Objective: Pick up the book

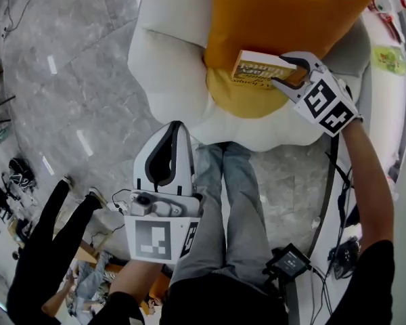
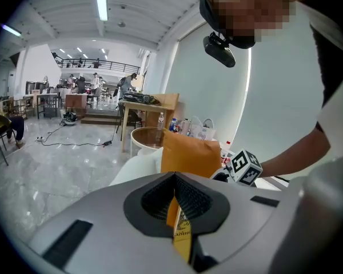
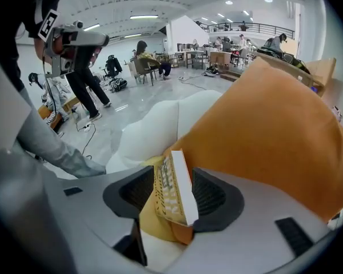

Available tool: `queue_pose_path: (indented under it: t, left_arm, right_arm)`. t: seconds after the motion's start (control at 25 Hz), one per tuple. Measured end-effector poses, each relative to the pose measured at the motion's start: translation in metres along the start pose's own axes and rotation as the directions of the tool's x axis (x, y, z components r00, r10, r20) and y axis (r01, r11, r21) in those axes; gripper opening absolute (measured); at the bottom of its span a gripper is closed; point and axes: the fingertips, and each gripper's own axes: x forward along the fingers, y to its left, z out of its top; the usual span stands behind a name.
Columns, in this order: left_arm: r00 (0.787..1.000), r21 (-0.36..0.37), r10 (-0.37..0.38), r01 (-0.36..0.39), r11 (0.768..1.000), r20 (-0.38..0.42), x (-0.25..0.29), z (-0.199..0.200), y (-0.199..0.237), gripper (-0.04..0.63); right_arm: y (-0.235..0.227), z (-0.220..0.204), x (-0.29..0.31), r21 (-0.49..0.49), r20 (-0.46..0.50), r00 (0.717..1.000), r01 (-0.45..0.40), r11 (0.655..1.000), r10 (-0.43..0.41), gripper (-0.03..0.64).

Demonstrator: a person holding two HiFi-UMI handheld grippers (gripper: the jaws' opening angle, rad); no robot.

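The book (image 1: 257, 66), yellow-covered with white page edges, rests on edge on a yellow cushion (image 1: 247, 99) in front of a big orange cushion (image 1: 284, 12) on a white armchair (image 1: 166, 53). My right gripper (image 1: 279, 70) reaches down over the book's right end, open, one jaw on each side. In the right gripper view the book (image 3: 170, 190) stands between the jaws of the right gripper (image 3: 177, 194), with a gap on the left side. My left gripper (image 1: 178, 126) hangs in front of the chair, shut and empty; past the left gripper (image 2: 174, 176) a strip of the book (image 2: 183, 233) shows.
Grey-trousered legs (image 1: 230, 202) stand against the chair's front edge, with a small device (image 1: 289, 261) at the waist. Another person in black (image 1: 47, 249) is at the lower left. A white counter (image 1: 392, 59) with small items runs along the right. Grey marble floor (image 1: 68, 80) lies left.
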Motion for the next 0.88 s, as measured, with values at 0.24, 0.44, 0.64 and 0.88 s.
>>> queue_pose_path:
  t: [0.24,0.44,0.64,0.88]
  left_arm:
    - [1.000,0.005,-0.002,0.002,1.000,-0.013,0.019,-0.015,0.007,0.012]
    - [1.000,-0.005,0.004,-0.004,1.000,-0.025,0.030,-0.022,0.016,0.012]
    - [1.000,-0.016,0.000,-0.001,1.000,-0.030,0.030,-0.025,0.015,0.012]
    - [0.999,-0.027,0.013,-0.014,1.000,-0.037,0.033,-0.027,0.019,0.012]
  right_arm:
    - [-0.011,-0.012,0.030,-0.040,-0.038,0.999,-0.019,0.999,0.018,0.233]
    - [-0.021,-0.016,0.049,-0.094,-0.091,0.996,-0.011,0.996,0.003,0.238]
    - [-0.022,-0.028,0.068,-0.126,-0.156,0.987,-0.054,0.991,0.034,0.239]
    - [-0.010,-0.053,0.099,-0.128,-0.304,0.944,-0.175,0.976,0.130,0.239]
